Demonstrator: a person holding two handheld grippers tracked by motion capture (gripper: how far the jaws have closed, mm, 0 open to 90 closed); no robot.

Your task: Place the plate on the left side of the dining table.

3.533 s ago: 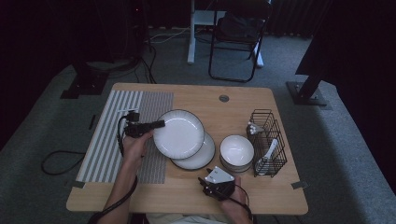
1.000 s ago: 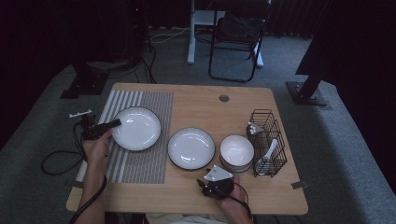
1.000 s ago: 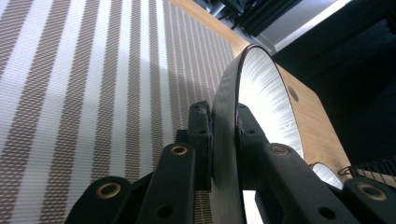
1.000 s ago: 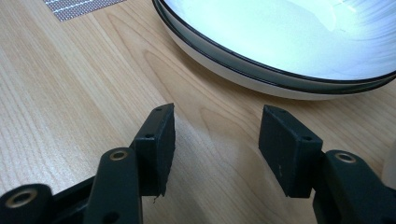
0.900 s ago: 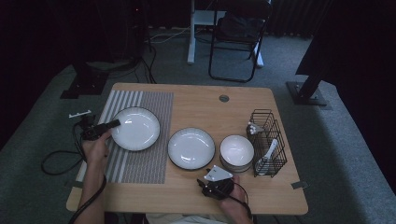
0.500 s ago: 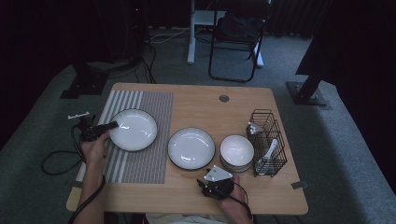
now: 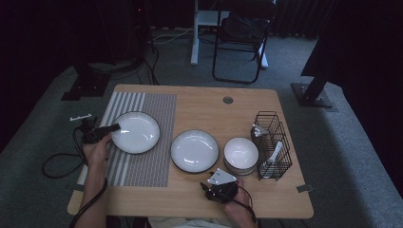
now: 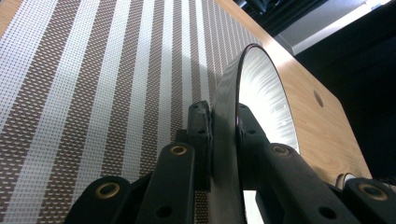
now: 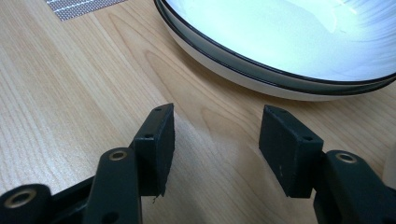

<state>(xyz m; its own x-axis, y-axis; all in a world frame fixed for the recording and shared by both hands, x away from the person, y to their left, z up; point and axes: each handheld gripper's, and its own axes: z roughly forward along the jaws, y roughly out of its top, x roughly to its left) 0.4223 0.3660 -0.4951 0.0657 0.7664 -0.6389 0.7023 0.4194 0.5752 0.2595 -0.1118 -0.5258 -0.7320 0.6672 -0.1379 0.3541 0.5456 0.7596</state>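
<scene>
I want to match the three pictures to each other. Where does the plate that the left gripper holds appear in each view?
High view: the plate lies at the left, on the striped mat, its left rim in the left gripper.
Left gripper view: seen edge-on, it rises at the centre, pinched between the jaws.
Right gripper view: not in it; the rimmed dish there is the middle plate.
Shared landmark: the wooden table.
</scene>
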